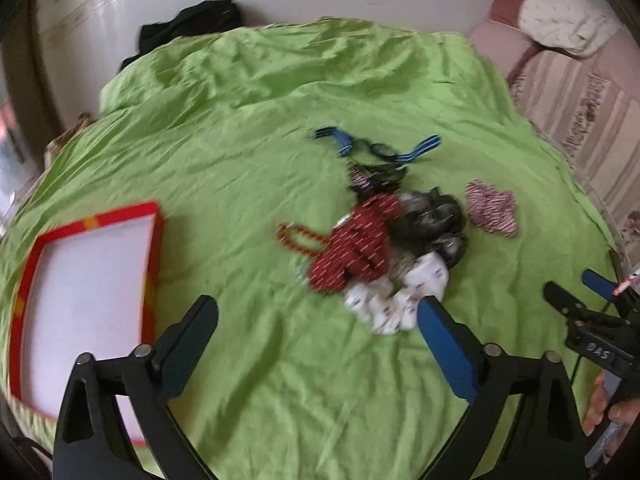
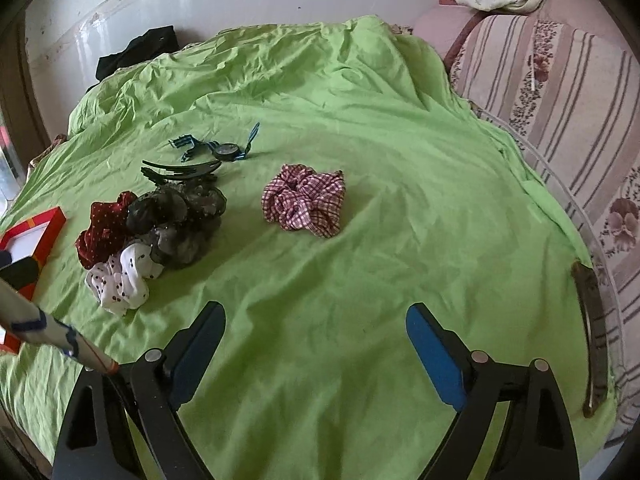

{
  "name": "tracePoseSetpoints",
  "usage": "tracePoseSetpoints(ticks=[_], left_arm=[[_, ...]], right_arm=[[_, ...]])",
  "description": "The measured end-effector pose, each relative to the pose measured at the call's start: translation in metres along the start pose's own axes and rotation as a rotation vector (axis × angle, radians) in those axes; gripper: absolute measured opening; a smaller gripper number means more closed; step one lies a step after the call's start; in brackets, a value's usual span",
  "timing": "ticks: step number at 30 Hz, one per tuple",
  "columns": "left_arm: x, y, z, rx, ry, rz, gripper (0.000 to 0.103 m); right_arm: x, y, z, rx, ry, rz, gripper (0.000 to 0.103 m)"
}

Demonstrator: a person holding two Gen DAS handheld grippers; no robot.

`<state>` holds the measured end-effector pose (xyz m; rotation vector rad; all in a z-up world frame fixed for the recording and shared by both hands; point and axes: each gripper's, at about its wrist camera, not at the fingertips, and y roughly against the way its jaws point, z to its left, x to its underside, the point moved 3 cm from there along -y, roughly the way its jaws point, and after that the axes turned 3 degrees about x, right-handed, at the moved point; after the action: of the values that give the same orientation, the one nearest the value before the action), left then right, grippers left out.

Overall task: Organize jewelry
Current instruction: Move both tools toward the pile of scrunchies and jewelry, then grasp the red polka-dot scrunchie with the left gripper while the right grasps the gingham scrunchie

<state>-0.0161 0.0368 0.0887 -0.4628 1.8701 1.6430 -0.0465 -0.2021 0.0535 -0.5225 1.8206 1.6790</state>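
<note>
A pile of scrunchies lies on the green sheet: a dark red one, a grey-black one and a white spotted one. A red-white checked scrunchie lies apart to the right. A red bead bracelet, a blue-strapped watch and a black hair clip lie beside the pile. My left gripper is open and empty, just short of the white scrunchie. My right gripper is open and empty.
A red-rimmed box with a white inside lies at the left. A black cloth sits at the far edge. A striped floral sofa runs along the right. A dark curved headband lies at the sheet's right edge.
</note>
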Motion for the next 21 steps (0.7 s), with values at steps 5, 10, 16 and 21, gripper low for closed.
tracePoseSetpoints(ticks=[5, 10, 16, 21], left_arm=[[-0.021, -0.028, -0.007, 0.086, -0.029, 0.051, 0.072], [-0.035, -0.059, -0.005, 0.152, -0.013, 0.098, 0.072], [-0.041, -0.087, -0.002, 0.187, 0.017, 0.143, 0.072], [-0.035, -0.098, -0.004, 0.191, 0.021, 0.184, 0.012]], right_arm=[[-0.020, -0.016, -0.014, -0.006, -0.037, -0.030, 0.092], [-0.048, -0.039, -0.020, -0.032, -0.052, -0.033, 0.091], [-0.064, -0.072, -0.014, -0.077, -0.073, 0.011, 0.090], [-0.060, -0.090, -0.011, -0.091, -0.100, 0.067, 0.063]])
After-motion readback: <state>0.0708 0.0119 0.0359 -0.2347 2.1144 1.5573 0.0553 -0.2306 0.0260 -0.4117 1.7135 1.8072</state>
